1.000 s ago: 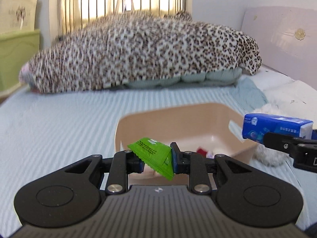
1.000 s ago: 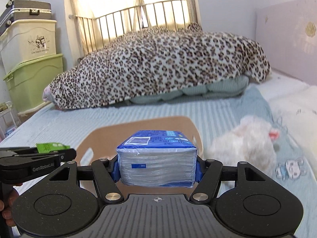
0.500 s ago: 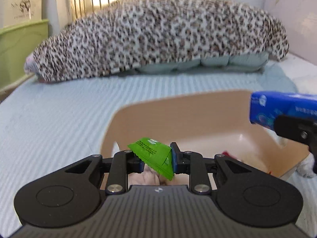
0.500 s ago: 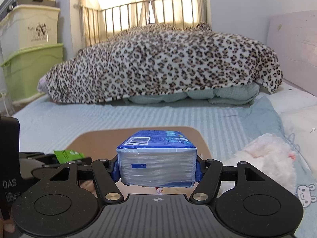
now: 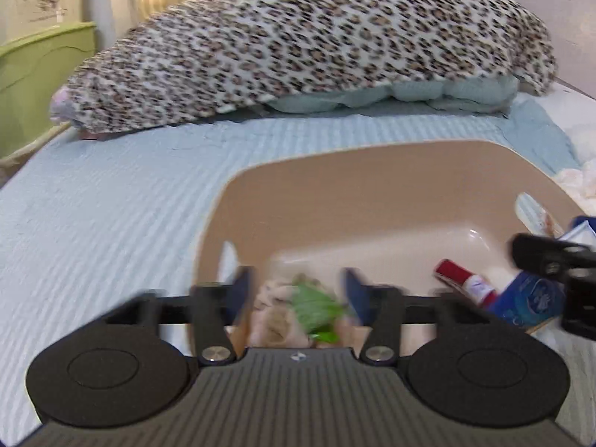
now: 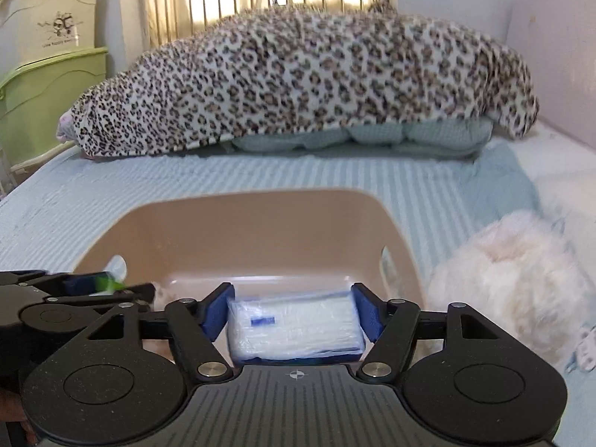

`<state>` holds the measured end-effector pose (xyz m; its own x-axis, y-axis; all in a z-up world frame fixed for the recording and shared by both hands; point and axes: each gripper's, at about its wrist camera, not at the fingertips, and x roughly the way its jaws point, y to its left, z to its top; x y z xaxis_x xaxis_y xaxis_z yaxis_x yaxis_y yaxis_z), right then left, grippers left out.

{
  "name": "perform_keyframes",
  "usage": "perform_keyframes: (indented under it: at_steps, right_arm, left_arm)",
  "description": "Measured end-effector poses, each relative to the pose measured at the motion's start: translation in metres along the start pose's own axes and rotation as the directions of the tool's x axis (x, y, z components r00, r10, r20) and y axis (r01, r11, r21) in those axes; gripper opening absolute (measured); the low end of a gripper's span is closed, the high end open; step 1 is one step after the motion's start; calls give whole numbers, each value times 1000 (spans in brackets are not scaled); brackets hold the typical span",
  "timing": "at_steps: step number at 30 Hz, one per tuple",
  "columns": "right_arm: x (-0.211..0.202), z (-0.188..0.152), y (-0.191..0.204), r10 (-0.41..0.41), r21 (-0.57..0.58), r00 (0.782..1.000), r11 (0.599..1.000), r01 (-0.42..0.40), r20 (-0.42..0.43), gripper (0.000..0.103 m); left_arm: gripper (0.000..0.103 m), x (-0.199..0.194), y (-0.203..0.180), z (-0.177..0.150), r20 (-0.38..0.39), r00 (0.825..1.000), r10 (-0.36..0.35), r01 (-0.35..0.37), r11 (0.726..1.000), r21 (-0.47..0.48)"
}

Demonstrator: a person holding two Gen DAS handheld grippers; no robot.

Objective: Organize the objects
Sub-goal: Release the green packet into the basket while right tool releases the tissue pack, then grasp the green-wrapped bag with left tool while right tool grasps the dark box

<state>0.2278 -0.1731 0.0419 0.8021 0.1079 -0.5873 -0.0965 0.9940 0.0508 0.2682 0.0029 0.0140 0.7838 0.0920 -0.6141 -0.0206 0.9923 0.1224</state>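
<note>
A tan plastic bin [image 5: 372, 186] sits on the bed; it also shows in the right wrist view [image 6: 260, 219]. My left gripper [image 5: 296, 290] is open over the bin, and the green packet [image 5: 314, 307] lies loose between its fingers, blurred, inside the bin. My right gripper [image 6: 294, 311] is open over the bin, its pads apart from the blue tissue pack [image 6: 294, 326], which sits lower between them. The pack [image 5: 529, 300] and the right gripper [image 5: 551, 257] show at the right of the left wrist view. The left gripper [image 6: 93, 287] shows in the right wrist view.
A red-and-white tube [image 5: 465, 279] and pale crumpled items [image 5: 273, 313] lie in the bin. A white plush toy [image 6: 510, 272] lies right of the bin. A leopard-print blanket [image 6: 298, 82] is heaped behind. Green and beige storage boxes [image 6: 48, 74] stand at left.
Both grippers moved down over the bin and opened. The green packet left the left gripper's grip and the tissue pack dropped from the right gripper's pads into the bin.
</note>
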Motion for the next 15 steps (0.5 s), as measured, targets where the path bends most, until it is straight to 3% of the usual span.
perform_keyframes:
  at_steps: [4,9,15]
  right_arm:
    - [-30,2,2,-10,-23,999,1000,11,34,89]
    - [-65,-11,-2,-5,-41,1000,999,6,21,97]
    - [-91,-31,-9,-12,-31,1000,999,12,-8,97]
  left_arm:
    - [82,-18,6,0,19,1000,-10,10,1000,-9]
    - [85,-38,11,-7,13,1000,-15,15,1000,-13]
    - [91,-65,13,-22,32,999,-7,7,1000,1]
